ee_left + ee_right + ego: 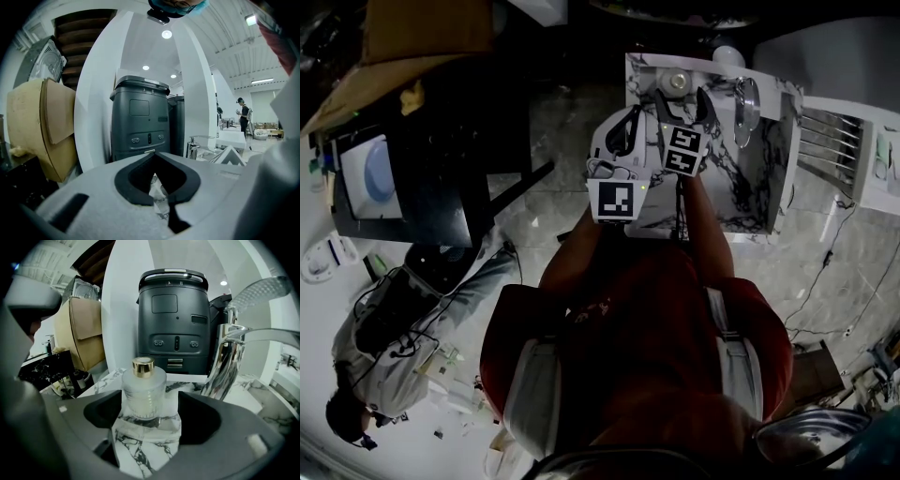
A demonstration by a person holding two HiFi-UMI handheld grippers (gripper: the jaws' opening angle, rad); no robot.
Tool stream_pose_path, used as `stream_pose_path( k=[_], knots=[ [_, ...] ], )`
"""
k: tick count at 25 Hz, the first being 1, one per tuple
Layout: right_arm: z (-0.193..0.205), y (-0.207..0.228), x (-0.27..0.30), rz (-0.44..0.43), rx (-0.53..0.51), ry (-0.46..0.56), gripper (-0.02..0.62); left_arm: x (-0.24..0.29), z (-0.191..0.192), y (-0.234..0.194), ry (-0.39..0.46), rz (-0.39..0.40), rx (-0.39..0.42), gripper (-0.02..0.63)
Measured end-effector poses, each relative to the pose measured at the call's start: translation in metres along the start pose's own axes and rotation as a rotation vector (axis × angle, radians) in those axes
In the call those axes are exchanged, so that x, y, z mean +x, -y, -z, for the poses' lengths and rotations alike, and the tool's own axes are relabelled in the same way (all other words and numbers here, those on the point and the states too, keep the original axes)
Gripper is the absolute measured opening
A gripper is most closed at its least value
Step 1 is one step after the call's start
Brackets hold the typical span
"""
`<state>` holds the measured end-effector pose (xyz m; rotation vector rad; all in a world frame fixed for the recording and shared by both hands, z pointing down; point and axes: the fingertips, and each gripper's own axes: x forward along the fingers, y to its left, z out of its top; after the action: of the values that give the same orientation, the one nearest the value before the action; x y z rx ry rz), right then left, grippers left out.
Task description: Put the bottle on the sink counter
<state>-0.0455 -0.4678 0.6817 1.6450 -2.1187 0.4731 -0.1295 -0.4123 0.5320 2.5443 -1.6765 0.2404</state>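
Observation:
A frosted glass bottle (144,392) with a gold cap stands upright on the white marble sink counter (145,451). My right gripper (149,401) is open, with a jaw on each side of the bottle and a gap between each pad and the glass. In the head view the bottle (677,82) sits at the counter's (750,187) far left corner, just beyond the right gripper (682,101). My left gripper (628,120) hovers at the counter's left edge. Its tips meet, so it is shut on nothing (154,154).
A chrome faucet (229,359) rises right of the bottle, also visible as the faucet (745,103) from above. A dark grey bin (173,324) stands behind the counter. Cardboard (42,126) leans at left. A person (384,347) crouches on the floor at lower left.

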Motion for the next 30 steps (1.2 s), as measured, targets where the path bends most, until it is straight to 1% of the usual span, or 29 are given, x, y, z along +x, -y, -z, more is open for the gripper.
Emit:
stream_pose_path(
  k=[2, 6, 10, 14, 17, 19, 23, 27, 30],
  knots=[
    [0.002, 0.001, -0.007, -0.005, 0.003, 0.004, 0.379, -0.005, -0.002, 0.005, 0.002, 0.001, 0.021, 0.003],
    [0.005, 0.001, -0.023, -0.016, 0.001, 0.01, 0.379, -0.015, -0.005, 0.017, 0.003, -0.007, 0.014, 0.003],
    [0.006, 0.0, -0.039, -0.028, -0.008, 0.018, 0.379, -0.025, -0.013, 0.027, 0.031, -0.016, 0.023, 0.003],
    [0.008, 0.0, -0.058, -0.041, -0.013, 0.028, 0.379, -0.039, -0.012, 0.039, -0.005, -0.021, 0.011, 0.003],
    [0.01, -0.001, -0.074, -0.057, -0.022, 0.039, 0.38, -0.048, -0.016, 0.048, 0.015, -0.028, 0.036, 0.003],
    [0.011, -0.003, -0.079, -0.064, -0.028, 0.039, 0.38, -0.05, -0.016, 0.05, 0.013, -0.035, 0.022, 0.003],
    [0.015, -0.003, -0.091, -0.07, -0.035, 0.025, 0.38, -0.052, -0.014, 0.053, -0.019, -0.031, 0.014, 0.003],
    [0.016, 0.001, -0.121, -0.099, -0.039, 0.067, 0.38, -0.066, -0.027, 0.075, 0.009, -0.054, 0.049, 0.003],
    [0.016, 0.004, -0.138, -0.113, -0.048, 0.088, 0.38, -0.073, -0.031, 0.089, 0.032, -0.057, 0.061, 0.003]
  ],
)
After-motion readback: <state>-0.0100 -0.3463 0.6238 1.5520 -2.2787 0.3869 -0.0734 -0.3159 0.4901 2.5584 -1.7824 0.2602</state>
